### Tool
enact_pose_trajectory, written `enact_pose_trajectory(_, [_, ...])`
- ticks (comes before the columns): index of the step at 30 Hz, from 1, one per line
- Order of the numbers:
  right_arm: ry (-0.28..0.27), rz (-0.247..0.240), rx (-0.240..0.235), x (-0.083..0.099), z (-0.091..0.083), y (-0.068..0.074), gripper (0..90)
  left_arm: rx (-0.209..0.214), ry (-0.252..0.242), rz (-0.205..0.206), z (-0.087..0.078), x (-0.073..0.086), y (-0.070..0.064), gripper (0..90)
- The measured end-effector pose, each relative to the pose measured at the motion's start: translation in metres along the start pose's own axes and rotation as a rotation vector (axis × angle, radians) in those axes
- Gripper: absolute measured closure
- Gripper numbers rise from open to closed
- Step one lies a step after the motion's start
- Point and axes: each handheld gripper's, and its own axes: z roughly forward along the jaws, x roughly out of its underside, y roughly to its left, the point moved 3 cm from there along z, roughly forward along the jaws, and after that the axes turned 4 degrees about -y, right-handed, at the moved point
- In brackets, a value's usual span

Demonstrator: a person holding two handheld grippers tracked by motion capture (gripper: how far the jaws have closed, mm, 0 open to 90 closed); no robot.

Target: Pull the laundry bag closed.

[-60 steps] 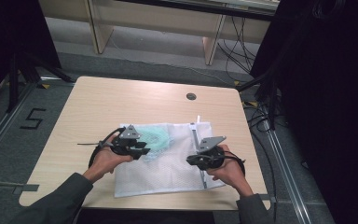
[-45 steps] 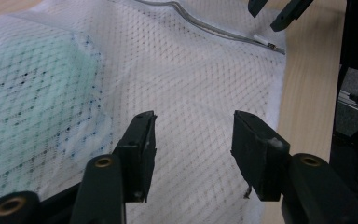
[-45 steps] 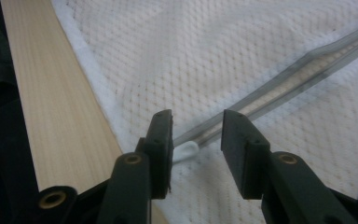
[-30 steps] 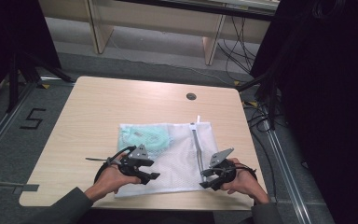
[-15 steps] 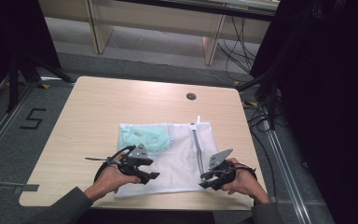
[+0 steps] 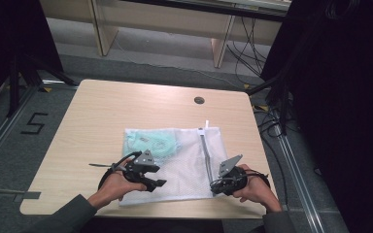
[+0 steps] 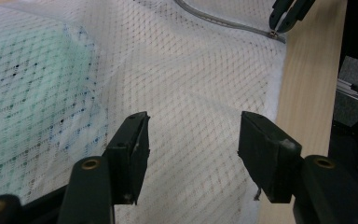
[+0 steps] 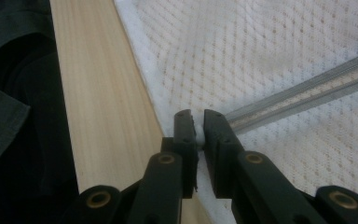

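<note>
A white mesh laundry bag (image 6: 184, 165) lies flat on the wooden table (image 6: 126, 111), with a pale green garment (image 6: 150, 143) inside its far left part. A grey zipper (image 6: 205, 145) runs along the bag's right side. My left gripper (image 6: 158, 183) hovers open over the bag's near left part; in the left gripper view its jaws (image 7: 193, 135) stand wide apart above the mesh (image 7: 191, 70), the green garment (image 7: 23, 93) to their left. My right gripper (image 6: 214, 187) is shut at the zipper's near end; the right gripper view shows it (image 8: 196, 119) pinching white fabric beside the zipper (image 8: 307, 93).
A round cable hole (image 6: 199, 100) sits at the table's far side. The bag's near edge lies close to the table's front edge. Dark equipment and cables (image 6: 272, 97) stand off the right side; a floor mark "5" (image 6: 34, 124) is at the left.
Both grippers have drawn back from the bag's middle toward its near edge. Over the last second they have hardly moved.
</note>
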Motion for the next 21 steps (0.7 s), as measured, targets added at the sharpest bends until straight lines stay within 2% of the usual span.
enact_pose_trajectory(2, [0.009,-0.008,-0.002,0.001,0.000,-0.001,85.5,0.003,-0.001,0.002,0.000,0.000,0.000,42.8])
enact_pose_trajectory(3, [0.006,-0.040,-0.001,0.001,0.001,-0.003,85.7,0.002,0.001,-0.001,0.000,0.000,0.000,42.9])
enact_pose_trajectory(4, [0.005,-0.043,-0.003,0.002,0.001,-0.004,86.0,0.001,0.001,-0.013,0.000,0.000,-0.001,42.9])
enact_pose_trajectory(6, [0.006,-0.039,-0.005,0.002,0.001,-0.004,86.4,0.002,-0.005,-0.016,0.001,0.000,-0.001,42.9])
enact_pose_trajectory(7, [0.012,-0.011,0.002,0.002,0.000,-0.002,86.8,0.005,-0.005,-0.017,0.001,0.000,-0.002,42.9])
enact_pose_trajectory(8, [0.017,0.011,0.006,0.002,-0.001,-0.001,86.9,0.009,-0.003,0.004,0.001,-0.001,-0.001,42.9])
enact_pose_trajectory(9, [0.015,0.016,0.007,0.001,-0.001,-0.001,87.0,0.010,-0.001,-0.016,0.002,0.000,-0.003,43.0])
enact_pose_trajectory(12, [-0.005,0.005,0.011,-0.002,-0.003,-0.002,87.0,0.024,-0.011,-0.010,0.004,-0.002,-0.008,43.3])
enact_pose_trajectory(13, [-0.008,0.011,0.013,-0.002,-0.003,-0.001,87.1,0.032,-0.020,-0.007,0.007,-0.003,-0.011,43.5])
enact_pose_trajectory(14, [-0.014,0.041,0.010,-0.005,-0.005,0.002,87.1,0.037,-0.021,-0.002,0.008,-0.003,-0.014,44.5])
enact_pose_trajectory(15, [-0.014,0.041,0.010,-0.005,-0.005,0.002,87.1,0.047,-0.022,0.008,0.010,-0.004,-0.018,44.5])
enact_pose_trajectory(16, [-0.022,0.021,0.015,-0.007,-0.006,0.001,87.1,0.058,-0.025,0.023,0.014,-0.006,-0.023,44.5])
enact_pose_trajectory(17, [-0.024,0.023,0.015,-0.008,-0.006,0.002,87.1,0.067,-0.027,0.025,0.016,-0.006,-0.027,44.6])
enact_pose_trajectory(18, [-0.028,0.025,0.021,-0.009,-0.007,0.002,87.1,0.079,-0.026,0.046,0.024,-0.008,-0.035,44.7])
enact_pose_trajectory(19, [-0.028,0.025,0.021,-0.009,-0.007,0.002,87.1,0.079,-0.026,0.046,0.024,-0.008,-0.035,44.9])
enact_pose_trajectory(21, [-0.039,0.032,0.017,-0.010,-0.008,0.003,87.1,0.096,-0.035,0.058,0.035,-0.010,-0.044,45.1])
